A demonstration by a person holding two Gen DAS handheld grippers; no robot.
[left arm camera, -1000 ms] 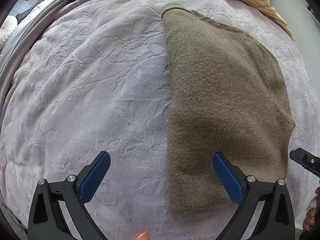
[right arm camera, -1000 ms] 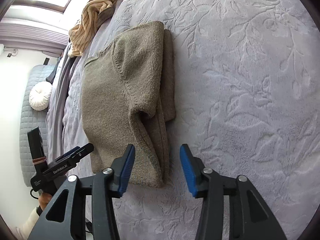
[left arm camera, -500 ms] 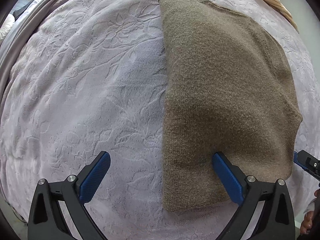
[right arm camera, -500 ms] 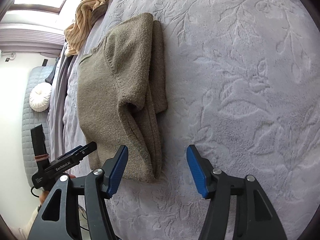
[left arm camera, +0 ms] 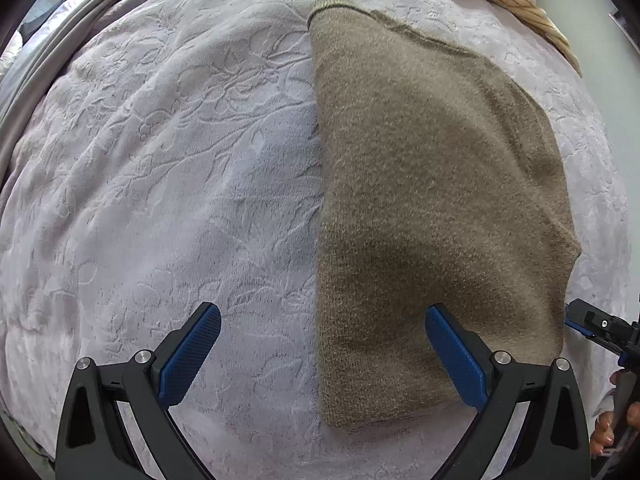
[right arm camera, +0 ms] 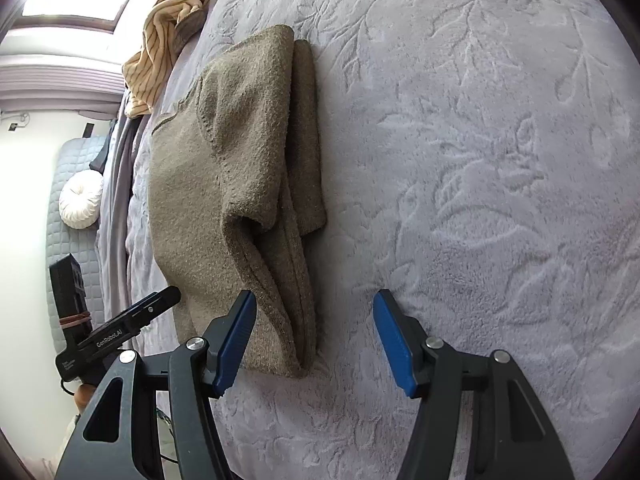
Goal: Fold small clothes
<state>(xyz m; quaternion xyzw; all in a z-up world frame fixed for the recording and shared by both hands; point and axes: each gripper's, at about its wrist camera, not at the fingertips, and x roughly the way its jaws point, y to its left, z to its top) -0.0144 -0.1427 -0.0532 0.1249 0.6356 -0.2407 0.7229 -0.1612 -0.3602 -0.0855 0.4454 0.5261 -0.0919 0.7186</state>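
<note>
So the olive-brown knit sweater [left arm camera: 432, 208] is lying folded lengthwise on the pale embossed blanket [left arm camera: 160, 184], a long narrow shape with its neckline at the far end. From the right wrist view you can see the folded-over layers stacked along the right edge, with a sleeve [right arm camera: 308, 152] tucked along that side. The left gripper [left arm camera: 323, 354] hangs over the near bottom corner of the sweater with its blue pads spread wide, one pad over bare blanket and the other over the knit, gripping nothing. The right gripper [right arm camera: 315, 336] is also spread apart and empty, straddling the sweater's near right edge. Hard to say if either is actually touching the fabric, the fisheye makes it murky. A tan striped garment [right arm camera: 160, 44] sits bunched up at the far end of the bed, apart from the sweater.
</note>
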